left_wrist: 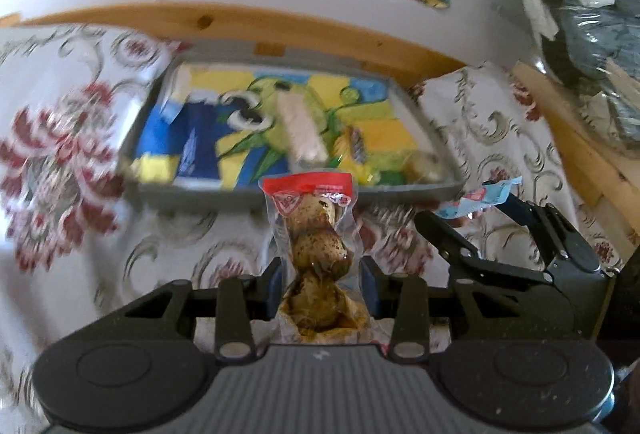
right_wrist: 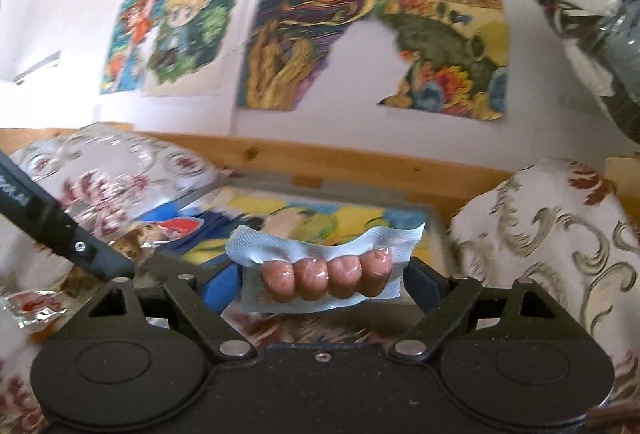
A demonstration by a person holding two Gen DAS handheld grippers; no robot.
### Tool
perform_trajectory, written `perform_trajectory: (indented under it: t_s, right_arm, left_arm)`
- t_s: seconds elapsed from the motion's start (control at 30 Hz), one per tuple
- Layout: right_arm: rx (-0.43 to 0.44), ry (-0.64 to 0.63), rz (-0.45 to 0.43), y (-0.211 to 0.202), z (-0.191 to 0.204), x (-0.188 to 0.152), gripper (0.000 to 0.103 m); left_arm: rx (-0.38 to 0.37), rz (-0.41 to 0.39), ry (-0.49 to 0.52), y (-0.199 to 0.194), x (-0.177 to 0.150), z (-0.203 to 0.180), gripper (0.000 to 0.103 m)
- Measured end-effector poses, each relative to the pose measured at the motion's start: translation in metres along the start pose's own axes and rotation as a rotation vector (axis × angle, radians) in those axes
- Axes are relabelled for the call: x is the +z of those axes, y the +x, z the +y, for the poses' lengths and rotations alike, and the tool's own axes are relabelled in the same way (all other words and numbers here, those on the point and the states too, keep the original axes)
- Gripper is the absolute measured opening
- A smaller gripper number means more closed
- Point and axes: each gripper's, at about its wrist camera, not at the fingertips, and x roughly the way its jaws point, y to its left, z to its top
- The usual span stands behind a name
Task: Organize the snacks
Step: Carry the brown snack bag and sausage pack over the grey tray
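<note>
Grippers both loaded: left gripper (left_wrist: 320,284) clamps a clear red-topped vacuum pouch of brown speckled eggs (left_wrist: 316,234), upright. Right gripper (right_wrist: 322,284) pinches a pale-blue pack of four small sausages (right_wrist: 326,268) crosswise, both near the grey cartoon-printed tray (left_wrist: 424,122).

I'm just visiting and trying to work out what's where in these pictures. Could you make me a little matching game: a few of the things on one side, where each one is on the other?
Things
1. red-topped packet of speckled eggs
2. blue packet of small sausages
3. long white wrapped snack
4. grey tray

Places
A. lying inside the tray
B. clamped in the right hand-held gripper
C. on the flowered cloth, by the wooden ledge
D. clamped in the left hand-held gripper

Pairs: 1-D, 2-B, 3-A, 4-C
</note>
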Motion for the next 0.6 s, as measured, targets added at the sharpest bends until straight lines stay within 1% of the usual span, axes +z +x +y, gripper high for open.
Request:
perform_trajectory:
  t_s: [0.1,0.17,0.23,0.3,0.37,0.47,0.53,0.6]
  right_arm:
    - [-0.043,0.032,-0.010,0.014,-0.013,0.005,0.087]
    - [-0.073,0.042,-0.016,0.023,-0.019,0.008,0.087]
    - [-0.095,0.056,-0.013,0.032,-0.024,0.011,0.087]
    - [-0.095,0.063,-0.010,0.037,-0.027,0.015,0.088]
    - [-0.096,0.043,-0.009,0.036,-0.026,0.017,0.088]
    - [-0.094,0.033,0.006,0.041,-0.027,0.019,0.088]
    - [-0.078,0.021,0.022,0.049,-0.028,0.021,0.088]
    - [-0.065,-0.008,0.041,0.057,-0.025,0.021,0.088]
  left_arm:
    - [-0.002,-0.031,0.015,0.013,0.014,-0.004,0.043]
    - [0.000,-0.059,0.007,0.019,0.024,-0.004,0.043]
    - [0.020,-0.100,0.002,0.027,0.035,-0.002,0.043]
    - [0.051,-0.146,-0.009,0.036,0.046,0.001,0.043]
    - [0.079,-0.176,-0.032,0.046,0.054,0.004,0.043]
    - [0.110,-0.204,-0.062,0.062,0.062,0.013,0.043]
    - [0.126,-0.221,-0.079,0.070,0.065,0.019,0.043]
    - [0.146,-0.238,-0.079,0.078,0.068,0.024,0.043]
